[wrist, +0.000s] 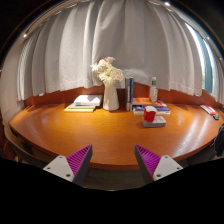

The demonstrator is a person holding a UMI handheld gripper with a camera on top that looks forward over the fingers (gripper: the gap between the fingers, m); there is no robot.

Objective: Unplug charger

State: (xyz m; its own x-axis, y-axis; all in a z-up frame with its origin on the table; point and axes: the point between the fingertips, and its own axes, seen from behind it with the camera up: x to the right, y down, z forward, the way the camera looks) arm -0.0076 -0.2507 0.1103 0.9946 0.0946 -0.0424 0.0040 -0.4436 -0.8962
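Observation:
My gripper hangs open over the near edge of a round wooden table, its two purple pads wide apart with nothing between them. No charger or plug shows anywhere in the gripper view. The tabletop stretches out ahead of the fingers.
At the table's far side stand a white flower vase, an open book, upright books, a bottle, a red cup and a stack of flat books. Pale curtains hang behind.

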